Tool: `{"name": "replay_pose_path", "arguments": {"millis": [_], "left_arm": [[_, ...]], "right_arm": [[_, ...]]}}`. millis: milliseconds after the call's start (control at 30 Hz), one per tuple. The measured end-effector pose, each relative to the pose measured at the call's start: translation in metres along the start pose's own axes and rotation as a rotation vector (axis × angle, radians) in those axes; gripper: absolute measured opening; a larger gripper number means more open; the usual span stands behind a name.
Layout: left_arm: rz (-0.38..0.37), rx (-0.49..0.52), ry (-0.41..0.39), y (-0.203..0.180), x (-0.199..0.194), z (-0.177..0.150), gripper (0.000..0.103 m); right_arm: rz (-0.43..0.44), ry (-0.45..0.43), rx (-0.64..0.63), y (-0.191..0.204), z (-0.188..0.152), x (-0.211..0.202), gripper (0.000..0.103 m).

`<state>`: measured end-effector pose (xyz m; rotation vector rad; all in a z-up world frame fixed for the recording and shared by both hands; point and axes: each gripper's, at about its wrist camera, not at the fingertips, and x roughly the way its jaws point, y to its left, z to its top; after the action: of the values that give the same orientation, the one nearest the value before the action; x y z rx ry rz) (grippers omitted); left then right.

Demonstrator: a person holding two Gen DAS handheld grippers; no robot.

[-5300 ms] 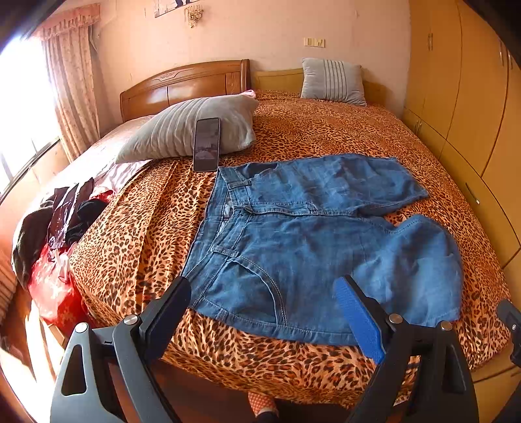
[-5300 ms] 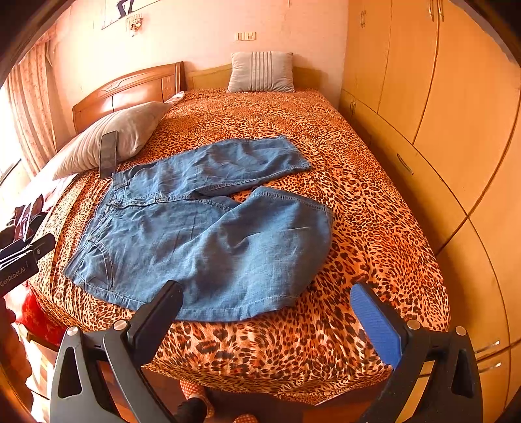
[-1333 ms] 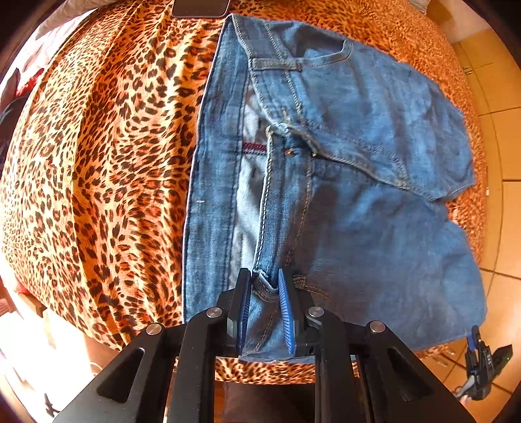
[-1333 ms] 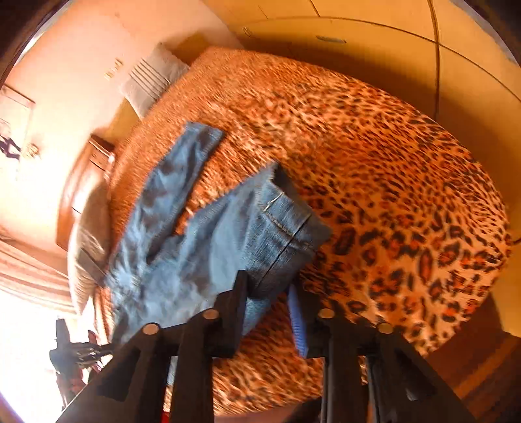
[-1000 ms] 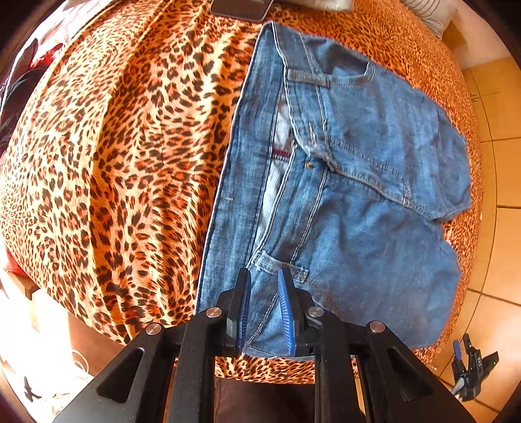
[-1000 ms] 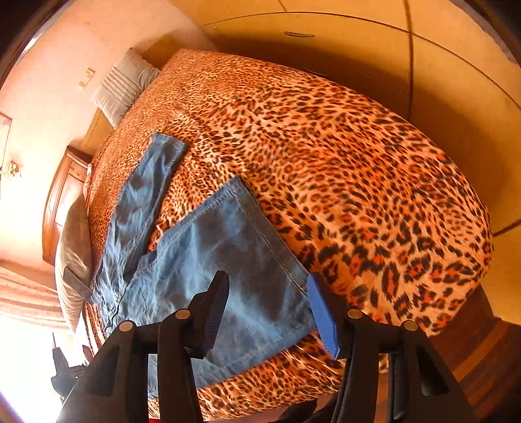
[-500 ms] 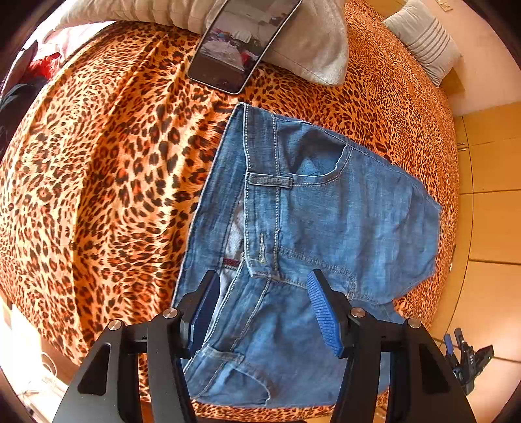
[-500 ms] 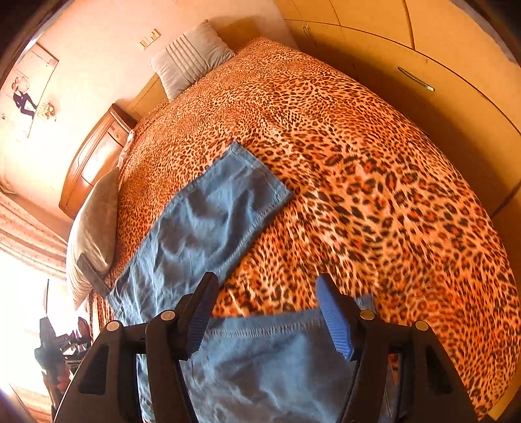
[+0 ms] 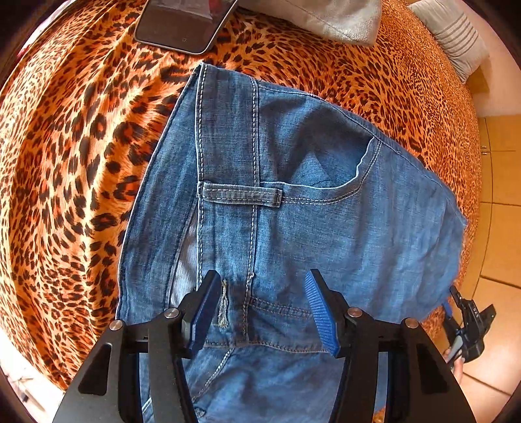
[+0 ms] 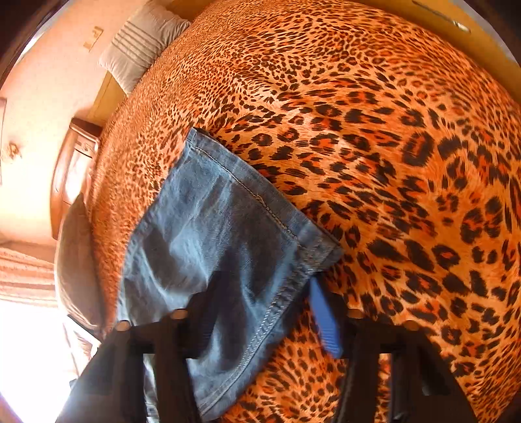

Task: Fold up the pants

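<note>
- The pants (image 9: 293,201) lie flat on the leopard-print bed (image 9: 75,156), waistband towards a phone (image 9: 185,29).
- The left gripper (image 9: 263,309) hovers over the fly, jaws parted and just closing, pinching nothing yet; judged best to bite the waistband's top layer only.
- The right gripper (image 10: 260,312) straddles the leg hem (image 10: 260,201), jaws narrowing; motion blur hides contact.

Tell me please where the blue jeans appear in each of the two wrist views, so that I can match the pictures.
Left wrist view: the jeans fill the centre, waistband and pocket, reaching down between the open left gripper.
Right wrist view: one leg with its hem lies centre-left, above the right gripper.
Shared landmark: the grey striped pillow on the leopard bedspread.
</note>
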<state>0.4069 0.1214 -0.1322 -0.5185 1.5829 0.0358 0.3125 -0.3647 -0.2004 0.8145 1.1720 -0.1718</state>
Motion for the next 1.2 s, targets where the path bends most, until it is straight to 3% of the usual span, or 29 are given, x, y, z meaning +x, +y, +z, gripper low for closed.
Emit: {"name": "replay_pose_path", "arguments": {"millis": [33,67,133,233,333,367,400,433,500,700,1067,1200], "left_arm": [[0.048,0.012,-0.010,-0.002,0.003,0.001,0.020],[0.105,0.023,-0.010,-0.003,0.009,0.003,0.014],[0.141,0.025,-0.005,-0.003,0.019,0.003,0.014],[0.117,0.023,-0.008,-0.001,0.015,0.001,0.013],[0.030,0.020,-0.057,0.010,-0.015,0.003,0.013],[0.004,0.005,-0.101,0.017,-0.030,0.007,0.014],[-0.023,-0.010,-0.135,0.026,-0.043,0.012,0.022],[-0.042,-0.029,-0.159,0.033,-0.053,0.020,0.041],[-0.050,-0.087,-0.185,0.045,-0.063,0.038,0.060],[-0.137,-0.200,-0.094,0.063,-0.042,0.075,0.059],[-0.078,-0.138,-0.042,0.030,-0.006,0.104,0.060],[-0.092,-0.160,-0.029,0.027,0.002,0.112,0.060]], "right_arm": [[-0.006,0.001,-0.027,0.003,0.001,0.001,0.007],[0.008,-0.017,-0.042,0.003,0.002,-0.004,0.007],[-0.036,-0.048,-0.063,-0.006,0.004,-0.012,0.006],[-0.031,0.008,-0.036,-0.029,0.010,-0.007,0.010],[-0.004,-0.019,-0.094,-0.022,0.016,-0.028,0.026],[0.011,-0.044,-0.105,-0.021,0.021,-0.037,0.028],[0.019,-0.067,-0.114,-0.017,0.027,-0.045,0.040],[0.018,-0.083,-0.125,-0.015,0.034,-0.050,0.053],[-0.006,-0.094,-0.150,-0.008,0.048,-0.051,0.059],[-0.022,-0.048,-0.179,0.020,0.077,-0.023,0.059],[-0.039,-0.006,-0.265,0.070,0.120,0.033,0.064],[-0.024,0.028,-0.293,0.087,0.126,0.057,0.065]]}}
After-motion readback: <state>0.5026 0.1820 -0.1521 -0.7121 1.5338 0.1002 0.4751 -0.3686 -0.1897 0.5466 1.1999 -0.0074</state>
